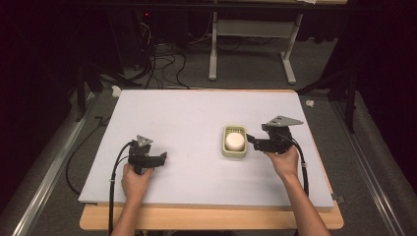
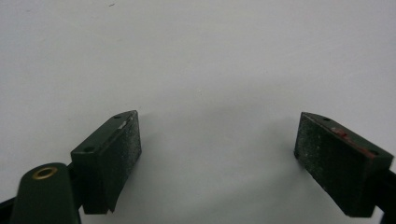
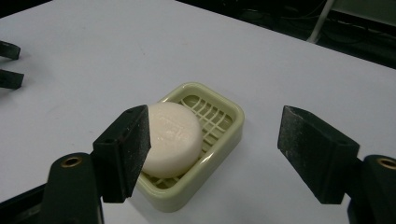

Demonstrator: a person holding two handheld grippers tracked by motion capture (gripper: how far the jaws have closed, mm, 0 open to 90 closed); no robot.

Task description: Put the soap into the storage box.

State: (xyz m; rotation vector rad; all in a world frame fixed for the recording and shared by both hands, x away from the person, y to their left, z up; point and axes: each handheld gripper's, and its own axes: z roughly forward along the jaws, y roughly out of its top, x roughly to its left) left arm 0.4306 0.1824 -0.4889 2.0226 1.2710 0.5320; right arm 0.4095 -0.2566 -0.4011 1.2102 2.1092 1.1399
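Note:
A round white soap bar (image 1: 234, 141) lies in a pale green slatted soap dish (image 1: 223, 147) right of the table's middle. My right gripper (image 1: 252, 140) sits just right of the dish, pointing left at it, jaws open and nothing between them. In the right gripper view the soap (image 3: 175, 137) and dish (image 3: 236, 122) lie just beyond the right gripper (image 3: 215, 128), the soap partly behind the left pad. My left gripper (image 1: 163, 158) rests at the front left, far from the dish. In the left gripper view, the left gripper (image 2: 217, 140) stands open over bare white surface.
A white sheet (image 1: 196, 113) covers the wooden table (image 1: 211, 219), whose front edge shows bare wood. Cables (image 1: 162, 64) and a metal table frame (image 1: 251, 49) stand on the floor behind. The left gripper's jaw tips (image 3: 9, 65) show far left in the right gripper view.

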